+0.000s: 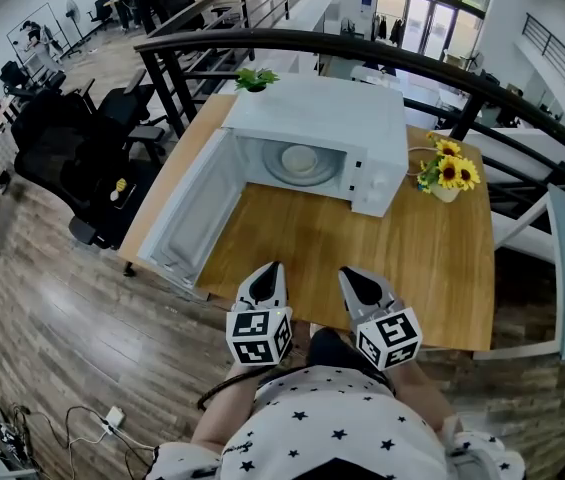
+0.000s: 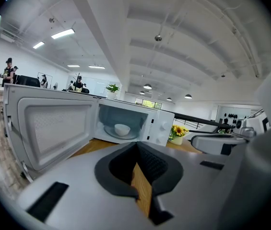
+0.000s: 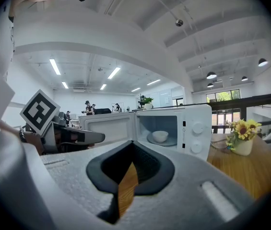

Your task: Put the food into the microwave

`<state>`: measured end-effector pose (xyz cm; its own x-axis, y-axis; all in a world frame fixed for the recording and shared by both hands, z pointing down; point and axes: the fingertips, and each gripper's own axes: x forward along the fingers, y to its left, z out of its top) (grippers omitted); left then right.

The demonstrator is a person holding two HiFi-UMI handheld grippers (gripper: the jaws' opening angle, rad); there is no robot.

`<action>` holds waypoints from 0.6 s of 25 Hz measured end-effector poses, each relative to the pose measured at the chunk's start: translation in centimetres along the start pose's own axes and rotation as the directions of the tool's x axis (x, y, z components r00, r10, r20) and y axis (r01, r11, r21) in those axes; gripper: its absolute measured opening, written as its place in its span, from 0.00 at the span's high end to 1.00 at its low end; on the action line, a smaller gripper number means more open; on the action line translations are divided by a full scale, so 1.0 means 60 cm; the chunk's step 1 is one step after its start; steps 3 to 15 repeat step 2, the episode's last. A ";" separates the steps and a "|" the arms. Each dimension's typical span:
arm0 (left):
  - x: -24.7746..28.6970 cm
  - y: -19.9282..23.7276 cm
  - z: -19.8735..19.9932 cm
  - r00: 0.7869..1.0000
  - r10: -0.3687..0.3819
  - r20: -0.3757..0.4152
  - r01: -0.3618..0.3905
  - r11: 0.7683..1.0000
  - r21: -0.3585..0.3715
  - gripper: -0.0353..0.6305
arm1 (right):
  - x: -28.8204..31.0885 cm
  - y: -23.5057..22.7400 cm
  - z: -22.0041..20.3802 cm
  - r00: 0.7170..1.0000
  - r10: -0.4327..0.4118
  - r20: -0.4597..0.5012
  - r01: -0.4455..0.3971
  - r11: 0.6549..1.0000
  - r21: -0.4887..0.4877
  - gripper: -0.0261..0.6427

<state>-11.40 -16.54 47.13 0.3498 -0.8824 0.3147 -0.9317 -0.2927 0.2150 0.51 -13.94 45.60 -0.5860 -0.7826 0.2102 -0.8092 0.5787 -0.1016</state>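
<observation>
A white microwave (image 1: pixel 322 118) stands at the far side of the wooden table (image 1: pixel 432 268), its door (image 1: pixel 197 208) swung wide open to the left. Inside, a white bowl (image 1: pixel 300 158) sits on the glass turntable; the same bowl (image 2: pixel 122 129) shows in the left gripper view, and in the right gripper view the bowl (image 3: pixel 160 136) is in the cavity too. My left gripper (image 1: pixel 267 271) and right gripper (image 1: pixel 354 276) hover side by side over the table's near edge, pointing at the microwave. Both are shut with nothing between the jaws, as the left gripper (image 2: pixel 136 145) and right gripper (image 3: pixel 131 145) show up close.
A vase of sunflowers (image 1: pixel 447 176) stands to the right of the microwave. A small green plant (image 1: pixel 255 78) sits behind the microwave's left corner. A black railing (image 1: pixel 442 73) runs behind the table, and office chairs (image 1: pixel 82 158) stand on the floor to the left.
</observation>
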 end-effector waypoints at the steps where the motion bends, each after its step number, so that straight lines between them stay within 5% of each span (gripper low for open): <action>1: 0.001 0.000 0.000 1.000 0.002 0.000 -0.002 1.000 0.001 0.94 | 0.001 -0.001 0.001 1.000 0.000 0.000 0.000 1.000 0.000 0.95; 15: 0.002 0.000 0.001 1.000 0.004 -0.001 -0.004 1.000 0.002 0.94 | 0.002 -0.002 0.002 1.000 0.001 0.001 -0.001 1.000 -0.001 0.95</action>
